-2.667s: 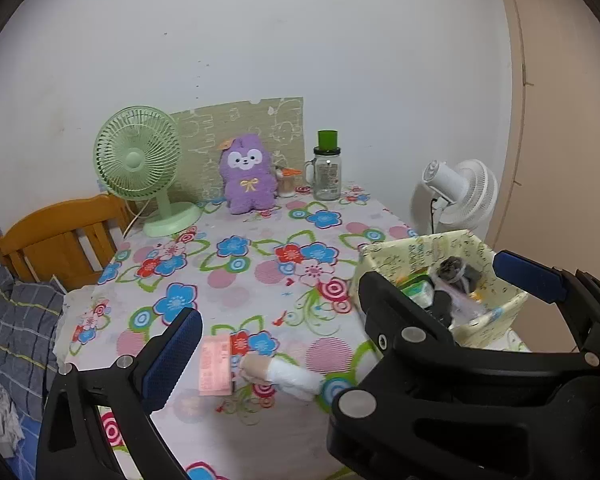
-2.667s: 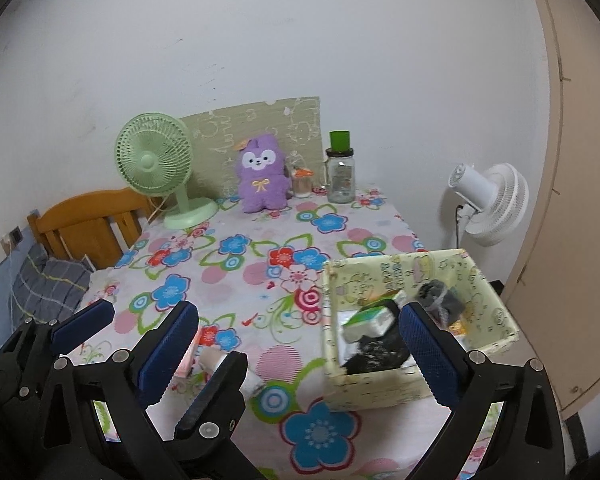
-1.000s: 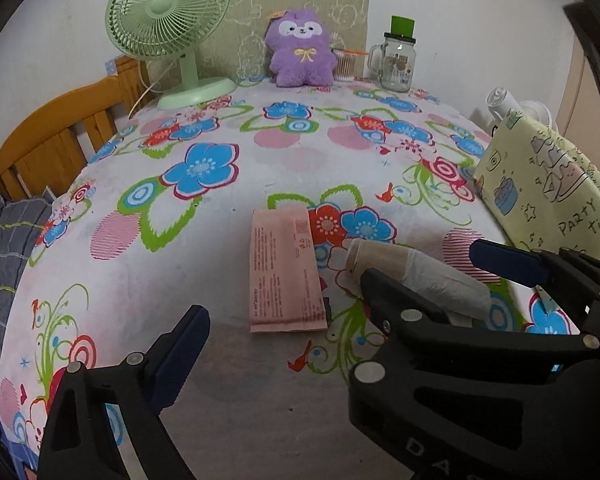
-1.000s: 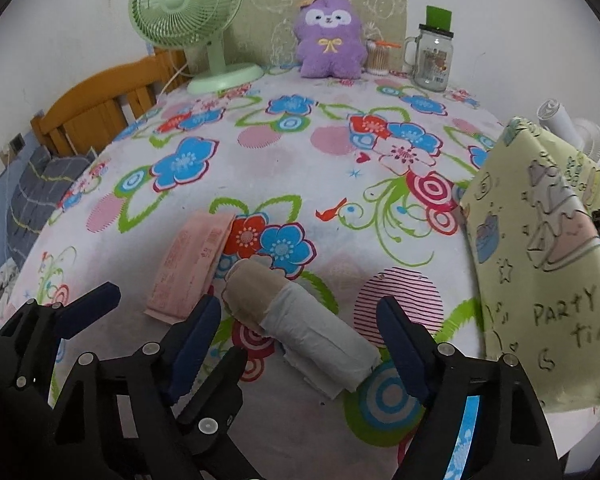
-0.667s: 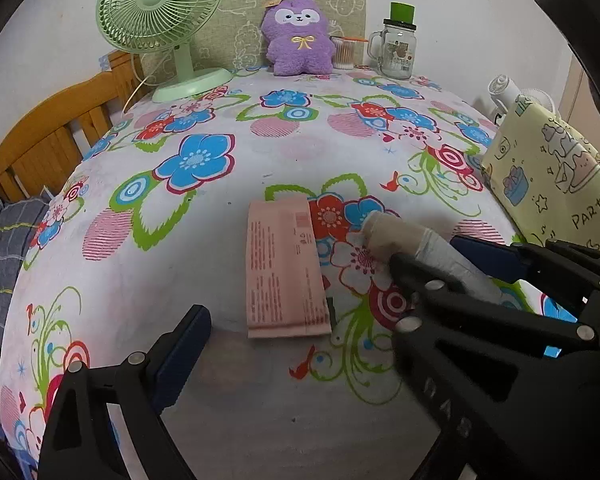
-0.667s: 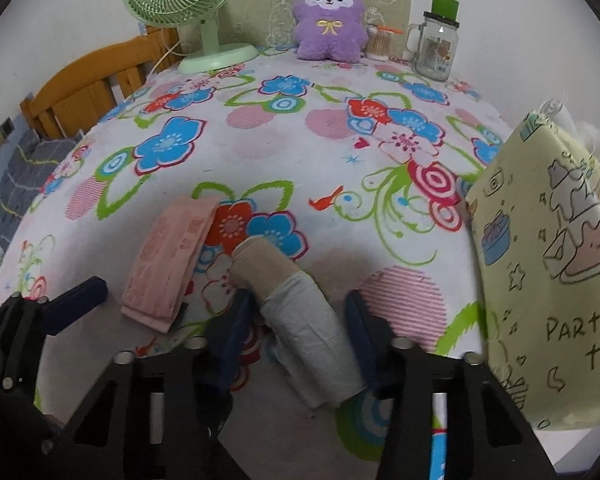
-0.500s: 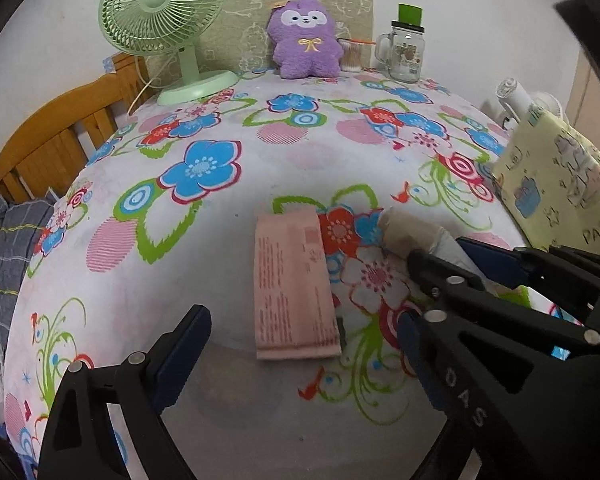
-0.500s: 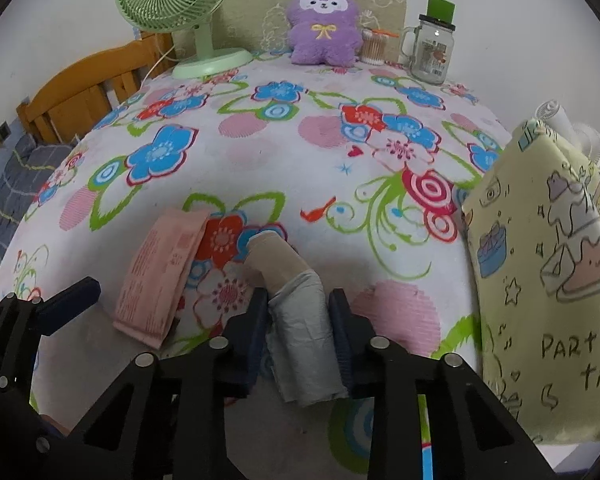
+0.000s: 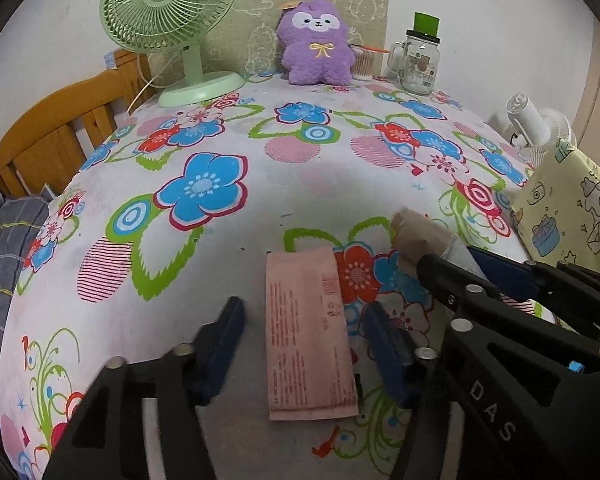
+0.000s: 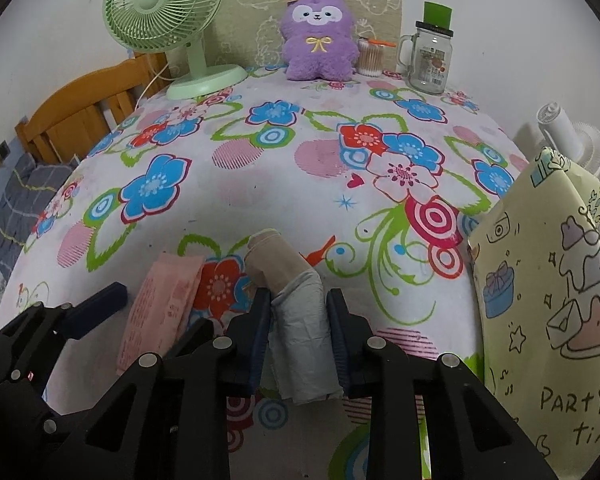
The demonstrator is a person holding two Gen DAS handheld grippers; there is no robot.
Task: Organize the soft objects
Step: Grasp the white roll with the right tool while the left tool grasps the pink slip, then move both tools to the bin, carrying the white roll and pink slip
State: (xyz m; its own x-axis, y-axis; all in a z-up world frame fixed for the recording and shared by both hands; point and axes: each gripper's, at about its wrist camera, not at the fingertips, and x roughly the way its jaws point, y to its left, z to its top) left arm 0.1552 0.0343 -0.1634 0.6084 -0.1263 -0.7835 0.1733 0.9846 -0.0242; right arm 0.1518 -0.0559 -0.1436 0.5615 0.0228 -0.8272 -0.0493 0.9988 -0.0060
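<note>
While my right gripper (image 10: 298,322) pinches the rolled cloth (image 10: 296,304) on the flowered tablecloth (image 10: 260,184), my left gripper (image 9: 304,348) has just been closing around the pink packet (image 9: 306,328), pads not yet touching. I judge both pickups underway; next, lift toward the yellow basket (image 10: 548,300).

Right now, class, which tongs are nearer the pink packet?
Left. The left tongs straddle the pink packet, closing without touching; the right tongs beside it grip the rolled cloth.
</note>
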